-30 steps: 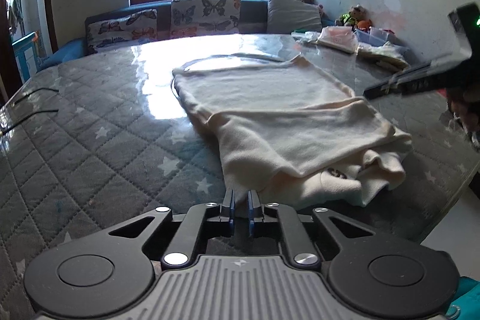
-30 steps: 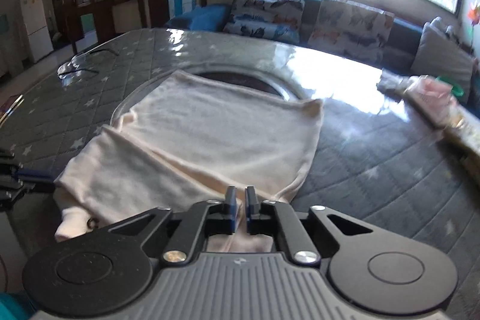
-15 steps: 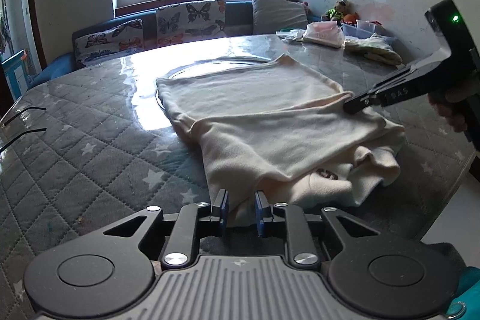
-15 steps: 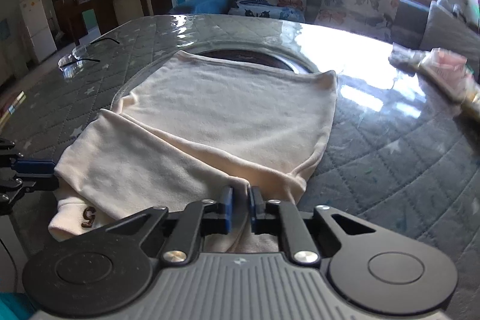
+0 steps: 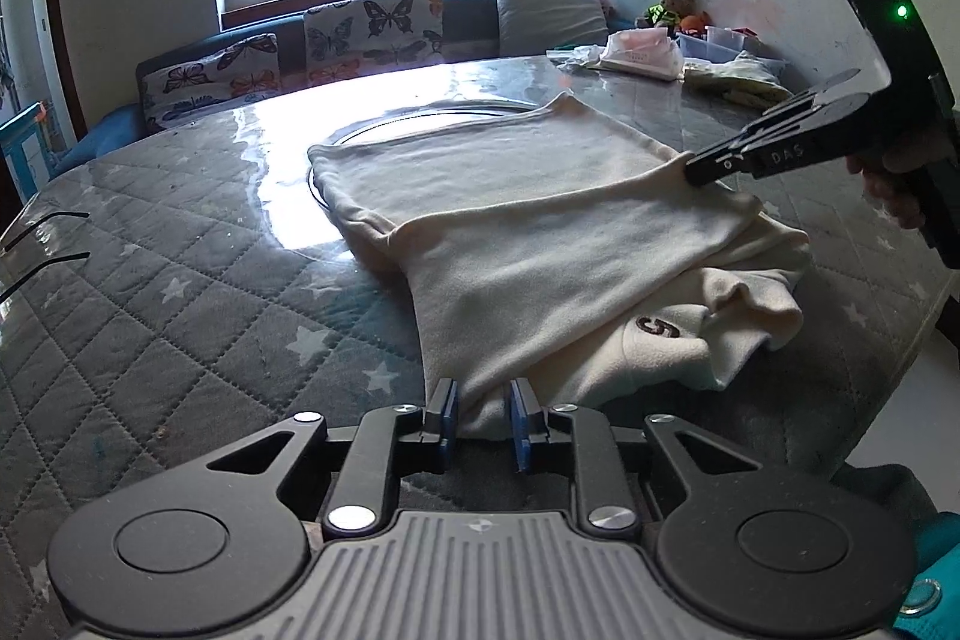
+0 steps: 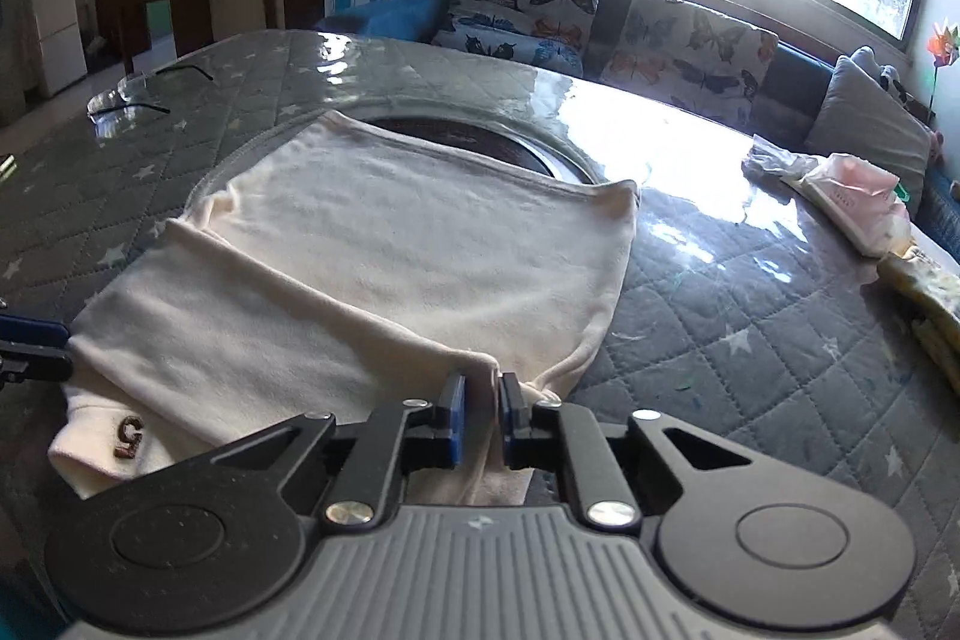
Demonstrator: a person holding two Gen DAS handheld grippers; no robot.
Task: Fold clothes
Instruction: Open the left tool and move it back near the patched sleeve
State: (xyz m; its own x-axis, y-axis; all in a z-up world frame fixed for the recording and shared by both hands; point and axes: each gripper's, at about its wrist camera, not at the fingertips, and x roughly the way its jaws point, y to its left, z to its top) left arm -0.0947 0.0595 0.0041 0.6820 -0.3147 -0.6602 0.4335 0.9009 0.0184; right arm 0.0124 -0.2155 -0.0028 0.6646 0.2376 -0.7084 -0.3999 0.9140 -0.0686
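Observation:
A cream garment [image 5: 540, 232] lies partly folded on the quilted grey table [image 5: 180, 316], with a brown "5" patch [image 5: 657, 327] on its near lower layer. My left gripper [image 5: 483, 418] is open, its jaws either side of the near fold corner. My right gripper [image 6: 481, 409] is open a little around the opposite fold corner of the garment [image 6: 390, 250]. It also shows in the left wrist view [image 5: 696, 172] at the cloth's right edge. The left fingertips [image 6: 30, 334] show at the left edge of the right wrist view.
The table has a round glass inset [image 6: 498, 142] under the cloth's far end. Packets and folded cloths [image 5: 642, 52] lie at the far right corner. Black cables [image 5: 42, 244] lie at the left edge. A sofa with butterfly cushions [image 5: 372, 28] stands behind. The near table edge [image 5: 900, 370] drops to the floor.
Both grippers have opened from shut on the folded cloth corners. The folded flap has been laid down toward the near edge and both grippers have come lower and closer to the cloth.

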